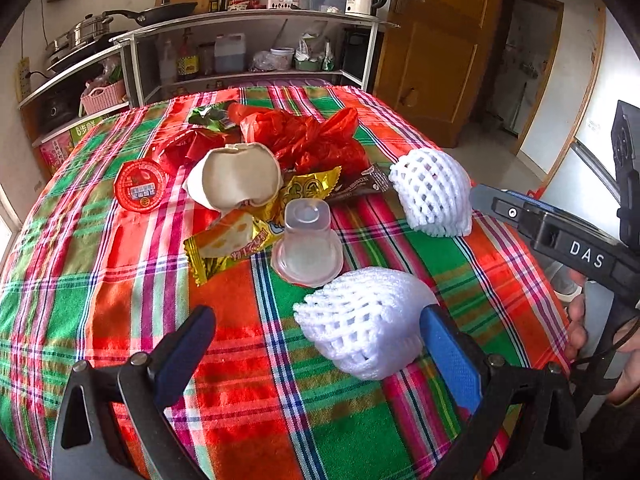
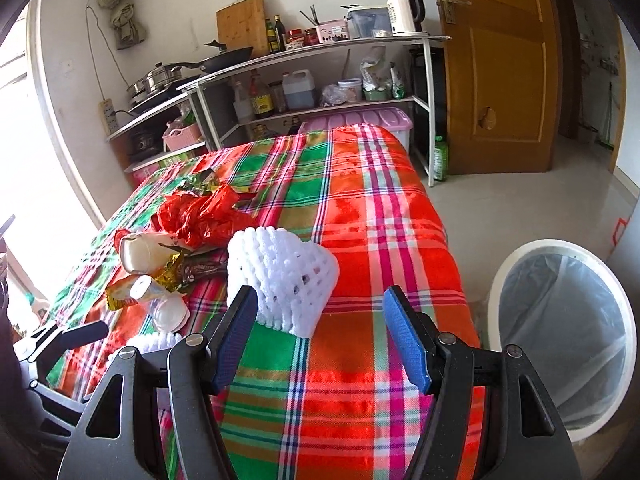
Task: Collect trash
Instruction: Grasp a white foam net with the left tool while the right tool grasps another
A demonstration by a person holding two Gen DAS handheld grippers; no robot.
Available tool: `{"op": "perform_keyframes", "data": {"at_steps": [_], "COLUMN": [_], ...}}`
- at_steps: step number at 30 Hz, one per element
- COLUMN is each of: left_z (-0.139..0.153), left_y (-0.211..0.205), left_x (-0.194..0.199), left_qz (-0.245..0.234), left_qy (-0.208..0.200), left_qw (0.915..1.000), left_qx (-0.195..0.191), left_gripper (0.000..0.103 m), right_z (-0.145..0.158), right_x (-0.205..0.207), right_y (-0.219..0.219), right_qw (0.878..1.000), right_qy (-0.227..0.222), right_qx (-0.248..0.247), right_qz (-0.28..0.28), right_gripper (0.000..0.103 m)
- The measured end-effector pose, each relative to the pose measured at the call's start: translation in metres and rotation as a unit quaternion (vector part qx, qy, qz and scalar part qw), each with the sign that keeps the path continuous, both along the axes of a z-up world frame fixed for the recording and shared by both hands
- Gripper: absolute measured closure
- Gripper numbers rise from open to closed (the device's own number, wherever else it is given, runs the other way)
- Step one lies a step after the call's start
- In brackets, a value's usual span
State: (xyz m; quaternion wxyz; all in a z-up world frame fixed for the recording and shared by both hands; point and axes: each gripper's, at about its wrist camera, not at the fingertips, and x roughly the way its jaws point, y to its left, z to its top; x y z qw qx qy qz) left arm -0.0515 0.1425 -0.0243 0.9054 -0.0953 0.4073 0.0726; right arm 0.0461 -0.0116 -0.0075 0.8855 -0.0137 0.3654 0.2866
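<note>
Your right tool (image 2: 320, 334) is spread wide, empty, with the far foam net (image 2: 282, 280) just ahead, nearer its left finger (bin (image 2: 560, 332) off to your right). Left tool (image 1: 316, 350), also spread, faces the near foam net (image 1: 360, 320) on the worktop (image 1: 256, 360).

Foam net (image 2: 282, 280) just ahead of right gripper (image 2: 320, 336); wrapper pile (image 2: 176, 248) ahead-left; bin (image 2: 560, 332) right, off table (image 2: 360, 220).
</note>
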Motion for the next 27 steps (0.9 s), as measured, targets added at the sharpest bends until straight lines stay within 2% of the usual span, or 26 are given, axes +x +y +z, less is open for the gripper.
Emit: {"op": "perform_keyframes", "data": {"at_steps": [4,9,15,19,21,24,26,27], "left_z": [-0.003,-0.011,-0.012,-0.009,-0.009,-0.005,-0.004,-0.003], "left_y": [0.003,0.009,0.003,-0.004,-0.007,-0.011,-0.013,-0.013], "left_x": [0.001,0.003,0.008,0.007,0.007,0.007,0.008,0.009], "left_qz": [-0.001,-0.007,-0.019,-0.029,-0.037,-0.049,-0.056,-0.058], "left_qy": [0.0,0.01,0.011,0.003,0.001,-0.005,-0.006,-0.006], "left_qw": [1.0,0.9992,0.9989,0.9988,0.9985,0.9979,0.9973,0.9971], "left_qx": [-0.007,-0.037,-0.041,-0.039,-0.041,-0.043,-0.047,-0.049], "left_gripper": [0.0,0.0,0.0,0.009,0.017,0.03,0.035,0.037], "right_z": [-0.004,-0.008,-0.015,-0.019,-0.02,-0.02,-0.019,-0.019], "right_x": [0.006,0.014,0.023,0.03,0.031,0.03,0.028,0.027], "right_y": [0.013,0.029,0.035,0.038,0.039,0.04,0.041,0.041], "right_qw": [1.0,0.999,0.999,0.999,0.998,0.999,0.999,0.999], "right_qy": [0.009,0.021,0.03,0.038,0.039,0.035,0.03,0.029], "right_qx": [-0.008,-0.014,-0.027,-0.032,-0.037,-0.038,-0.039,-0.041], "right_qz": [0.012,0.035,0.023,0.018,0.017,0.019,0.019,0.02], "right_gripper": [0.037,0.037,0.037,0.037,0.037,0.05,0.064,0.066]}}
